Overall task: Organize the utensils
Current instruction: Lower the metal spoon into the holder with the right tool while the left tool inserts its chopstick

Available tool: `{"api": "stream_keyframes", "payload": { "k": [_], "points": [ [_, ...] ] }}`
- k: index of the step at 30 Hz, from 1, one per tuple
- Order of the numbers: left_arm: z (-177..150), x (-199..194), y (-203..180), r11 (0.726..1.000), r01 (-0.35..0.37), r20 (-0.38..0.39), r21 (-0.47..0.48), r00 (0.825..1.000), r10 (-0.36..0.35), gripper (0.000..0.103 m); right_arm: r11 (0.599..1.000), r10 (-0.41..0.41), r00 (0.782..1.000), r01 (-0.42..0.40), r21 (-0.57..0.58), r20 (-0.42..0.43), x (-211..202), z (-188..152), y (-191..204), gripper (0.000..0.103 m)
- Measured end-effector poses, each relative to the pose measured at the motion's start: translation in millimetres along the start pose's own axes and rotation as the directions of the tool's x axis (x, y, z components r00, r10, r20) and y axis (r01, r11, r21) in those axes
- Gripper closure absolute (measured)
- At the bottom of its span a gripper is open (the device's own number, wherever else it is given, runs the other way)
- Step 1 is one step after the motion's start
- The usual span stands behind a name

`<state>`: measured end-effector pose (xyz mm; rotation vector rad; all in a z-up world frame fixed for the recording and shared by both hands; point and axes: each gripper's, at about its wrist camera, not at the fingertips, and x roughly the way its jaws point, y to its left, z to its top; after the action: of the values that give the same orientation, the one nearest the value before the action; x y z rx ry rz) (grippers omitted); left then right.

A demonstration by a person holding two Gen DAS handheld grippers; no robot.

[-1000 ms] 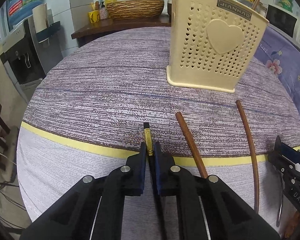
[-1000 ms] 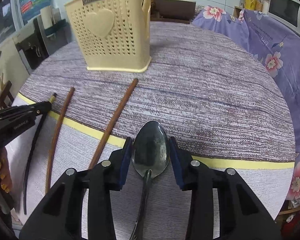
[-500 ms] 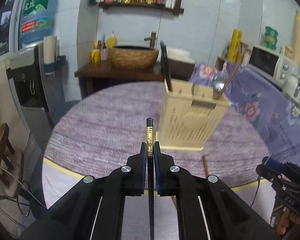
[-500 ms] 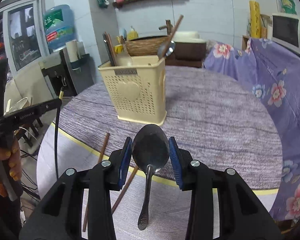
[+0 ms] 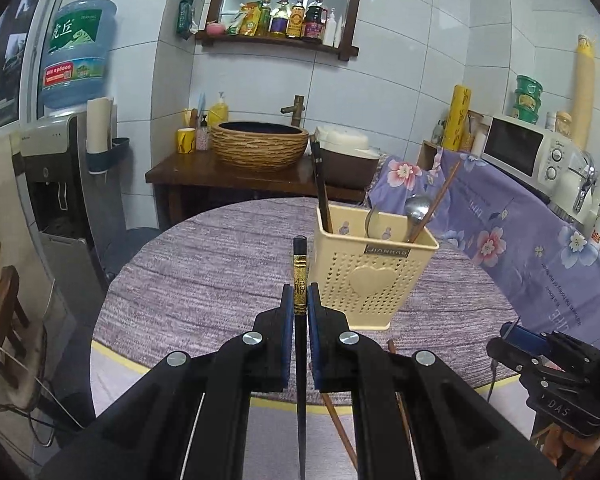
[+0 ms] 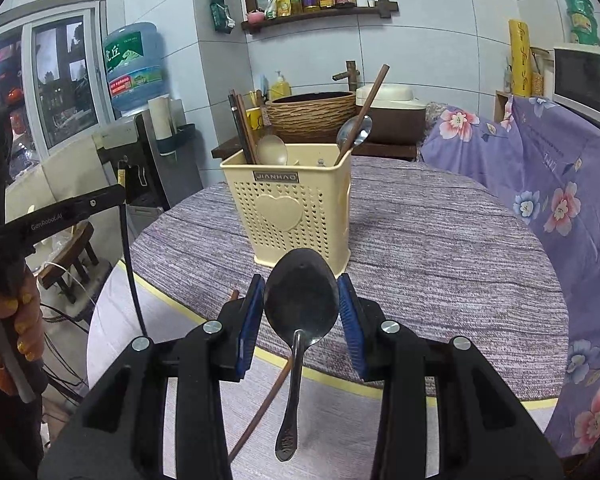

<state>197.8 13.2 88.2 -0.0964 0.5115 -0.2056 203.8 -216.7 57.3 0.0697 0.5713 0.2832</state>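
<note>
My left gripper (image 5: 299, 300) is shut on a black chopstick (image 5: 299, 276) with a gold band, held upright above the table. My right gripper (image 6: 301, 300) is shut on the bowl of a metal spoon (image 6: 301, 300), whose handle hangs down. The cream perforated utensil holder (image 5: 370, 280) stands on the round table, ahead and right of the left gripper; it also shows in the right wrist view (image 6: 292, 216), straight ahead. It holds chopsticks and spoons. Brown chopsticks (image 5: 336, 420) lie on the table near the front edge; one shows in the right wrist view (image 6: 260, 408).
The round table (image 5: 204, 280) has a purple striped cloth with a yellow band. A purple floral cloth (image 6: 560, 200) covers furniture on the right. A water dispenser (image 5: 56, 184) and a wooden stool (image 5: 4, 312) stand left. A woven basin (image 5: 260, 146) sits on the far counter.
Both grippers have risen from the table with their utensils, the chopstick and the spoon lifted clear. The views now look level at the holder instead of down at the cloth.
</note>
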Motion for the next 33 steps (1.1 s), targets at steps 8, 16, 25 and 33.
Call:
{"api": "stream_keyframes", "payload": {
  "k": [8, 16, 25, 33],
  "points": [
    [78.5, -13.1, -12.6, 0.988, 0.155, 0.122, -0.016, 0.981, -0.152, 0.095, 0.999, 0.008, 0.988, -0.002, -0.038, 0.152, 3.1, 77.2, 10.6, 0.065],
    [166.2, -3.0, -37.6, 0.994, 0.098, 0.265, 0.040, 0.959, -0.105, 0.095, 0.992, -0.084, 0.937, 0.112, -0.064, 0.338, 31.2, 177.5, 18.1, 0.065],
    [141.0, 49.9, -33.5, 0.996, 0.075, 0.183, 0.042, 0.980, -0.082, 0.095, 0.979, -0.133, 0.933, 0.176, -0.103, 0.334, 84.8, 160.5, 18.6, 0.065],
    [94.8, 81.2, -25.3, 0.996, 0.082, 0.070, 0.030, 0.994, -0.084, 0.095, 0.970, -0.147, 0.955, 0.191, -0.152, 0.259, 113.0, 109.3, 21.1, 0.065]
  ]
}}
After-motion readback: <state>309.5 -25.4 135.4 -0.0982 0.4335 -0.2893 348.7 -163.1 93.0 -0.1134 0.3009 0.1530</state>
